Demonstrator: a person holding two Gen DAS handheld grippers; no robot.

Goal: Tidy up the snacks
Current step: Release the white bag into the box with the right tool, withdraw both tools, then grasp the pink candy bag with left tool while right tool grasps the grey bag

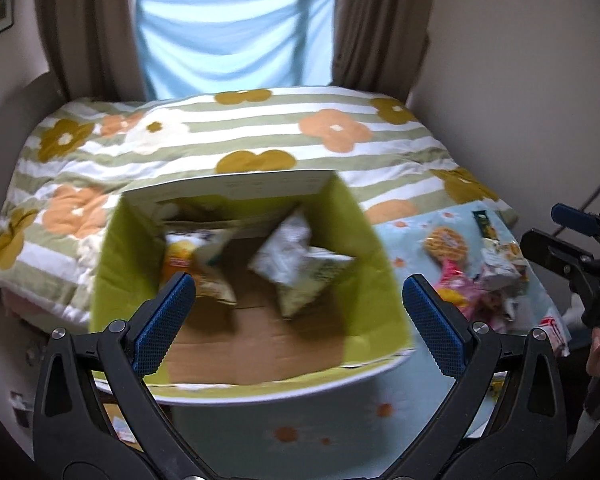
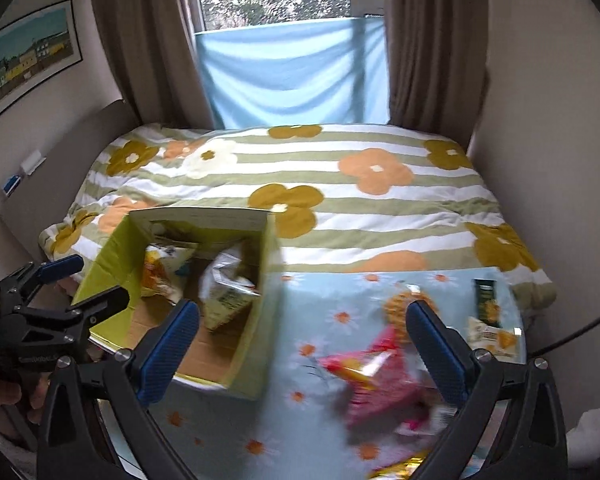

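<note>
An open green cardboard box (image 1: pixel 116 264) stands on the table, its wall (image 2: pixel 108 264) at the left in the right wrist view. Inside lie a yellow-and-white bag (image 1: pixel 188 256) and a white-green bag (image 1: pixel 300 272). My left gripper (image 1: pixel 298 300) hovers open over the box's near edge, holding nothing. My right gripper (image 2: pixel 303 320) is open above the table, just right of the box. Loose snacks lie beyond its right finger: a pink packet (image 2: pixel 372 376), a round waffle packet (image 2: pixel 400 304), a dark green bar (image 2: pixel 486 300) and a white-yellow packet (image 2: pixel 492 338).
The table wears a light blue cloth with small flowers (image 2: pixel 324 288). Behind it is a bed with a striped flowered duvet (image 2: pixel 340 208), then curtains and a window. Walls close in on both sides. A gold wrapper (image 2: pixel 396 470) shows at the bottom edge.
</note>
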